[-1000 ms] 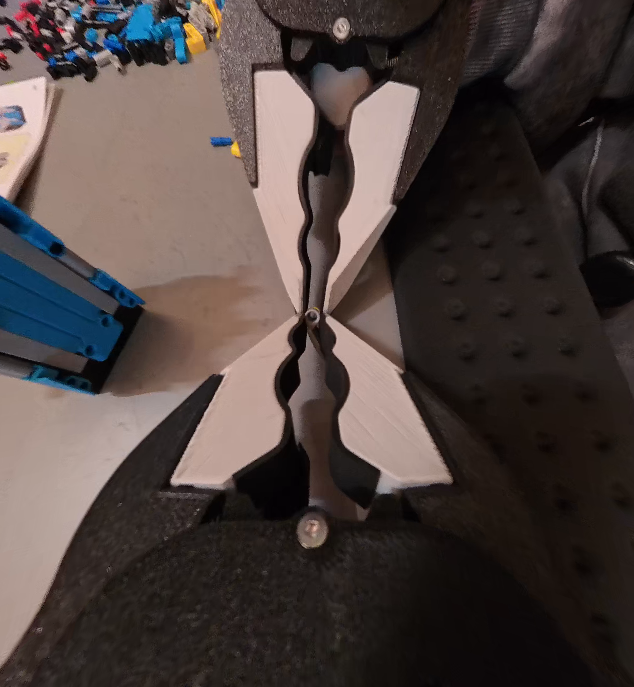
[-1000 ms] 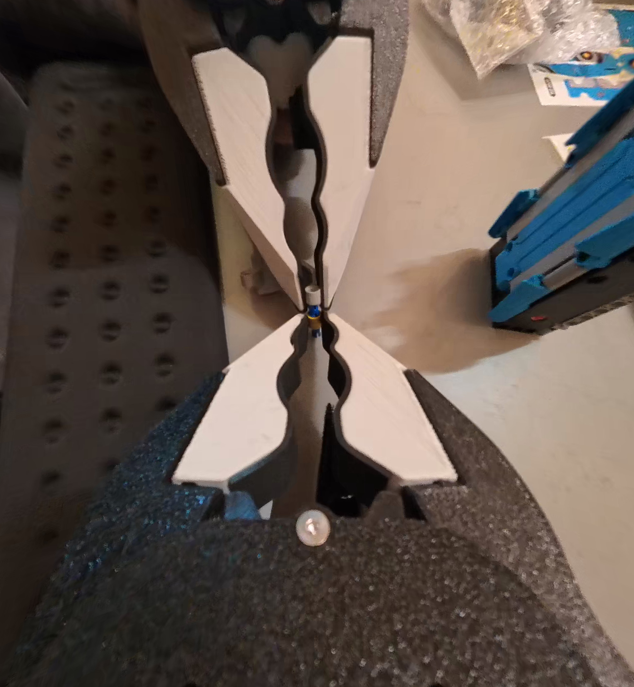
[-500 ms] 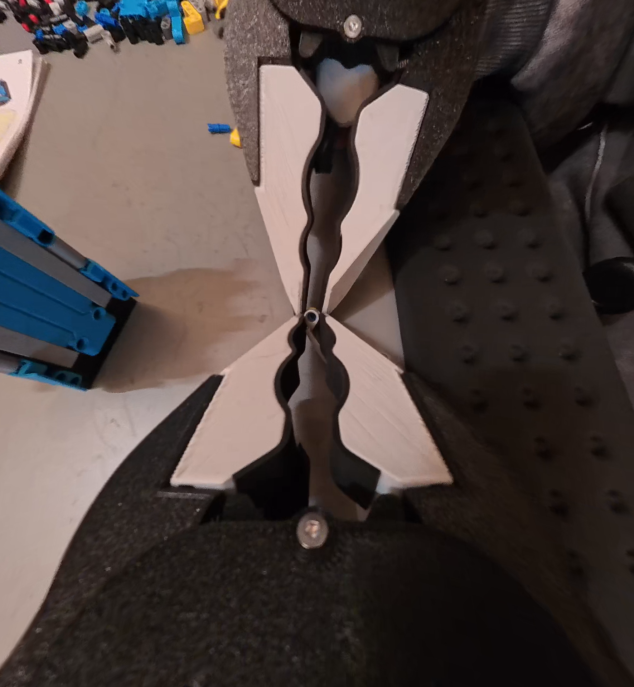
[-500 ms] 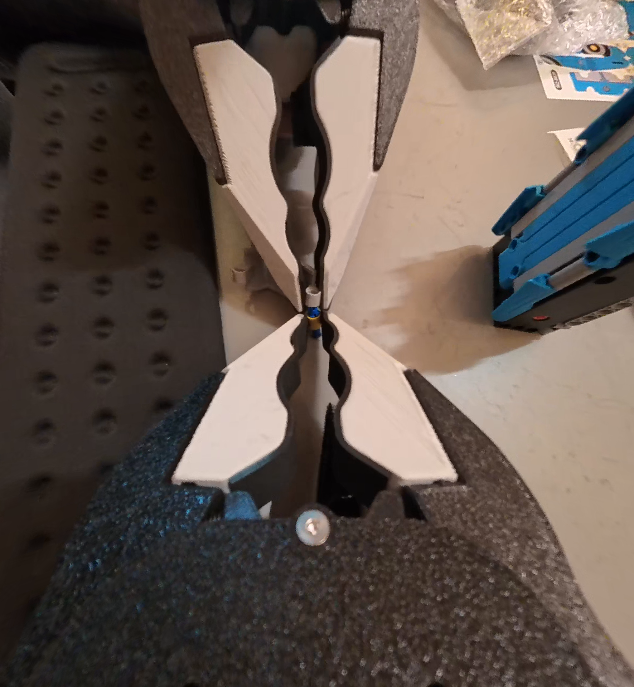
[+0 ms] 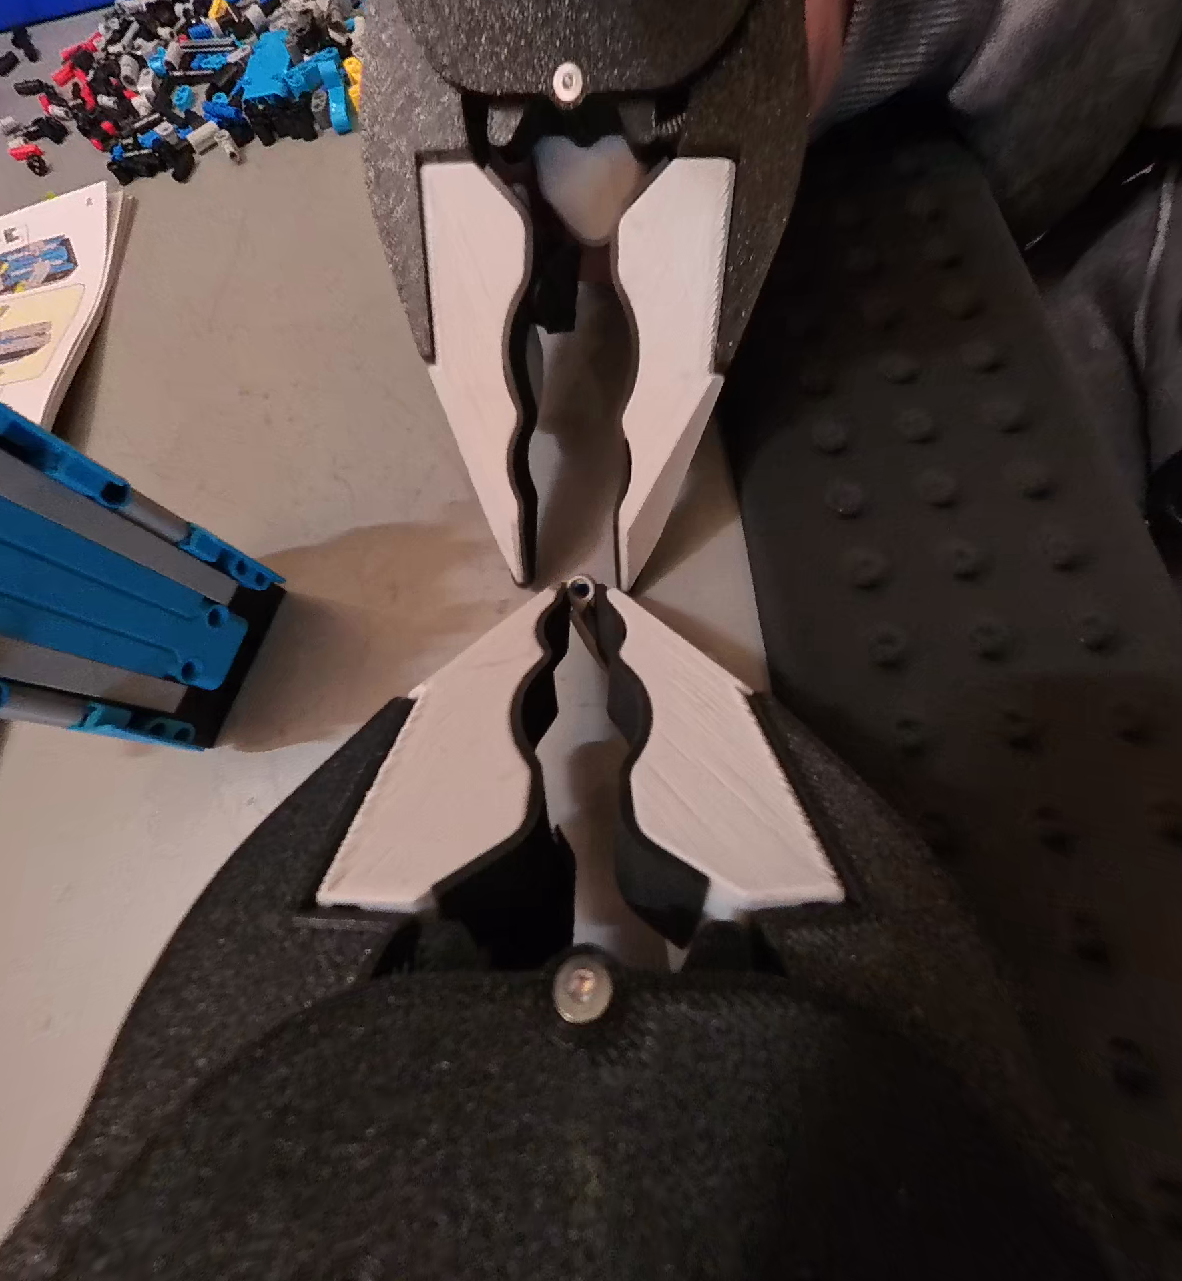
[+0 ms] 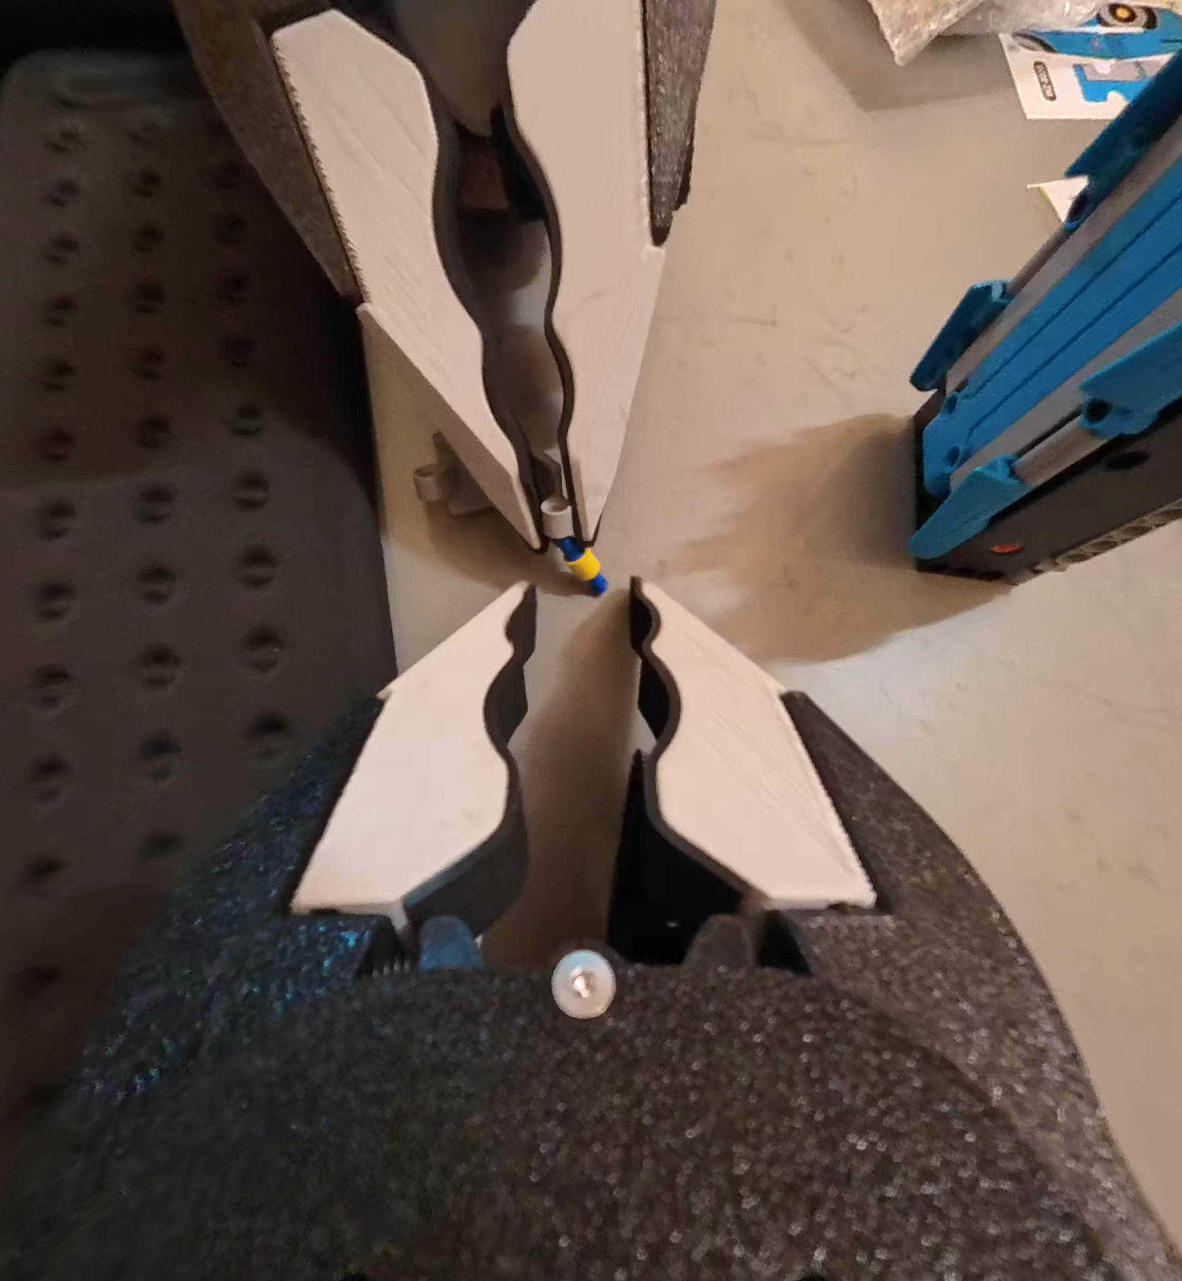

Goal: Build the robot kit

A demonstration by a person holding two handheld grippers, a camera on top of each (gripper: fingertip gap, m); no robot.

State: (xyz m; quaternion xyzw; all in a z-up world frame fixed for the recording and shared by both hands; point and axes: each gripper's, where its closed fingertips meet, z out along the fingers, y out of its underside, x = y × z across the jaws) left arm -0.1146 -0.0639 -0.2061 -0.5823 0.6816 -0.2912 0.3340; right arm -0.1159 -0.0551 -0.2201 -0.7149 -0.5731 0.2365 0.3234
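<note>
Parted since half a second earlier: right tongs (image 6: 581, 588), clamped then on the near end of a small pin (image 6: 582, 565), at this moment spread well open and gripping nothing, with the tips just short of the pin's blue end.

Beneath everything, lay on a pale grey worktop (image 5: 262, 346), bordered along one side by a dimpled black mat (image 5: 955, 554). Stood on the worktop, well apart from both tools, a blue and grey brick build (image 5: 75, 589) on a black base. Lay beyond that an open instruction booklet (image 5: 26, 291), and farther off a pile of loose pieces (image 5: 179, 90) in black, blue, red, grey and yellow.

Faced the right tongs tip to tip above the worktop near the mat's edge: left tongs (image 5: 581, 604), closed tight on the pin's grey sleeve end. Stuck out from those tips toward the right tongs: a blue shaft with a yellow collar around it.
</note>
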